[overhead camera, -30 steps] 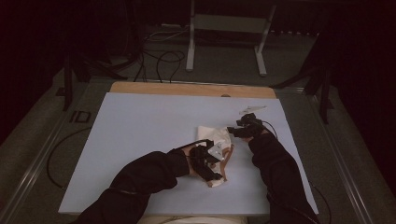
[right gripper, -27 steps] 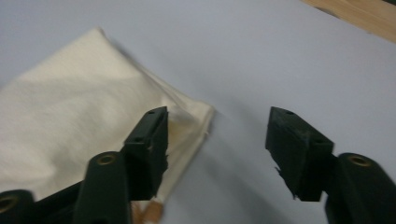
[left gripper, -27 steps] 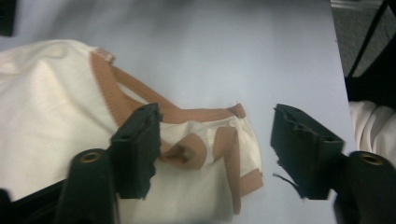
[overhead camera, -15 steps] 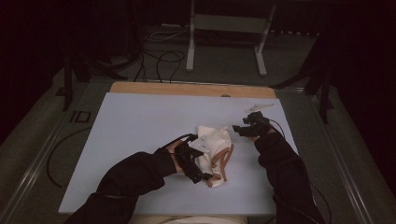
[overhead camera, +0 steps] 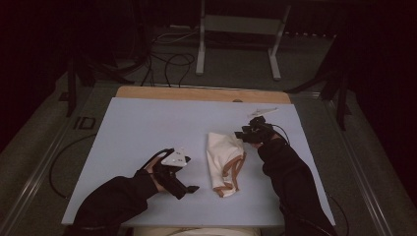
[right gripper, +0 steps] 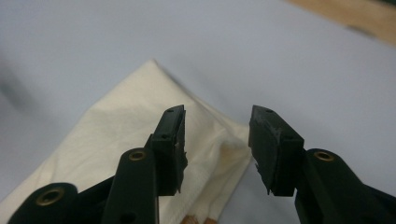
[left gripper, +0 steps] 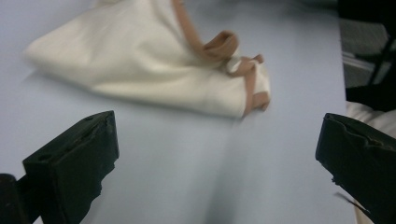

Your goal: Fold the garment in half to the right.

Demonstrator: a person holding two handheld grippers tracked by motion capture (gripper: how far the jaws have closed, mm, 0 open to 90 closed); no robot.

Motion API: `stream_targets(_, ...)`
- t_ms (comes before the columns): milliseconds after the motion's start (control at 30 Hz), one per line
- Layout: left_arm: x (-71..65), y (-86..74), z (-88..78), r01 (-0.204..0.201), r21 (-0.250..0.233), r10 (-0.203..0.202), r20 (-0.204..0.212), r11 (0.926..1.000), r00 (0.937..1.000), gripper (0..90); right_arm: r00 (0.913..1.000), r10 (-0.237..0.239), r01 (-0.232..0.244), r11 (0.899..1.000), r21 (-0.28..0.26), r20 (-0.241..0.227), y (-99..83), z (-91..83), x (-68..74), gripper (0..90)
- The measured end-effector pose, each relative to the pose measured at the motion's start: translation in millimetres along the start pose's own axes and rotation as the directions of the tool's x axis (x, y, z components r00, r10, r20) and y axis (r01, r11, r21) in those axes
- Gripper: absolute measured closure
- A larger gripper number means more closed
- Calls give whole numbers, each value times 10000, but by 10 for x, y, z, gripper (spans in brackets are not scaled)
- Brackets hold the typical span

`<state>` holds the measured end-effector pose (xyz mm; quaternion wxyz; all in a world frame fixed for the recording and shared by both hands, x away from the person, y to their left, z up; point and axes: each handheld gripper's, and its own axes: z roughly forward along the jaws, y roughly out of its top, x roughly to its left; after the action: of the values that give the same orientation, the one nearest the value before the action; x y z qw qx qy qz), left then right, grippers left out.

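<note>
A cream cloth bag (overhead camera: 220, 156) with tan straps (overhead camera: 235, 169) lies flat on the pale blue table top (overhead camera: 147, 128). My left gripper (overhead camera: 190, 175) rests to the left of the bag, clear of it. Its jaws have just been opening and stand wide apart with nothing between them. In the left gripper view the bag (left gripper: 140, 65) lies ahead of that gripper (left gripper: 215, 158). My right gripper (overhead camera: 244, 133) hovers at the bag's far right corner. Its jaws have just been closing; they straddle the edge of the bag (right gripper: 116, 140), and the right gripper (right gripper: 217, 140) does not pinch it.
A wooden strip (overhead camera: 196, 93) runs along the table's far edge. A small white object (overhead camera: 263, 111) lies near the far right corner. Beyond the table, a metal stand (overhead camera: 236, 29) and cables (overhead camera: 167, 59) sit on the dark floor.
My left gripper has let go of the bag, opened wide and slid left. The bag has settled flat. My right gripper stays at the bag's corner, its jaws narrower.
</note>
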<state>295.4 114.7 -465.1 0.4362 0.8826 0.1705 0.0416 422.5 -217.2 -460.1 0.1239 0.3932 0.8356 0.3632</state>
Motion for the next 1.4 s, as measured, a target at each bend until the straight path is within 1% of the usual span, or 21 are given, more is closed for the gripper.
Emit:
stream_targets(67,12,-107,-74,404,-261,-406,-94,9988,9991,2,9999,146,-144,9996,228,-67,-29,83,-10,561)
stream_targets(133,7,-203,-134,461,-358,-470,-251,9983,9986,2,9998,210,-206,9985,517,-60,-66,161,-13,565)
stream_targets(167,0,-243,-156,534,-326,-545,-343,9980,9979,2,9996,267,-264,9975,657,-30,-82,189,-18,572)
stream_targets(200,-5,-283,-173,603,-390,-618,-382,9974,9974,2,9995,332,-331,9967,739,1,-96,212,-27,591)
stream_targets(267,-11,-353,-195,820,-486,-838,-364,9954,9958,2,9993,355,-363,9953,896,108,-118,243,-40,665)
stream_targets(300,-14,-386,-200,852,-524,-874,-407,9950,9953,2,9994,308,-323,9948,965,171,-126,255,-44,715)
stream_targets(333,-19,-416,-201,938,-567,-962,-406,9940,9945,2,9992,244,-274,9945,1013,305,-130,261,-44,798)
stream_targets(367,-19,-416,-201,938,-567,-962,-406,9940,9945,2,9991,179,-219,9946,1018,395,-131,262,-45,863)
stream_targets(400,-20,-471,-199,1052,-610,-1080,-443,9926,9932,2,9988,106,-154,9948,1004,487,-129,259,-45,891)
stream_targets(467,-18,-519,-202,1153,-727,-1190,-496,9907,9917,2,9981,-94,39,9960,888,609,-113,237,-37,898)
stream_targets(533,-3,-558,-211,1313,-859,-1361,-531,9876,9893,2,9971,-178,123,9971,748,735,-93,203,-29,900)
stream_targets(567,2,-574,-215,1393,-899,-1445,-537,9862,9880,2,9972,-200,149,9973,714,715,-83,184,-27,900)
stream_targets(667,9,-606,-232,1444,-1000,-1516,-688,9844,9860,2,9943,-414,361,9978,551,987,-58,130,-21,900)
stream_targets(700,12,-614,-238,1438,-1012,-1514,-720,9844,9859,2,9920,-431,386,9985,398,1187,-51,105,-16,900)
stream_targets(767,13,-627,-249,1442,-1080,-1533,-819,9836,9848,2,9915,-397,382,9992,146,1236,-37,64,-21,900)
stream_targets(833,17,-634,-258,1442,-1117,-1544,-891,9832,9840,2,9913,-361,356,9993,62,1267,-29,53,-33,900)
stream_targets(933,17,-645,-266,1400,-1174,-1522,-1031,9832,9830,2,9904,-308,281,9994,224,1345,-43,99,-60,900)
stream_targets(1033,8,-657,-268,1302,-1161,-1450,-1298,9847,9809,2,9899,-144,84,9990,428,1410,-82,166,-100,900)
stream_targets(1133,11,-671,-277,1301,-1204,-1465,-1391,9842,9794,2,9884,-19,-80,9979,648,1521,-126,225,-136,900)
stream_targets(1233,18,-686,-290,1389,-1358,-1582,-1440,9810,9768,2,9859,78,-214,9966,793,1674,-168,263,-171,900)
stream_targets(1400,27,-701,-297,1449,-1403,-1658,-1510,9794,9745,2,9846,202,-354,9958,850,1734,-216,292,-199,900)
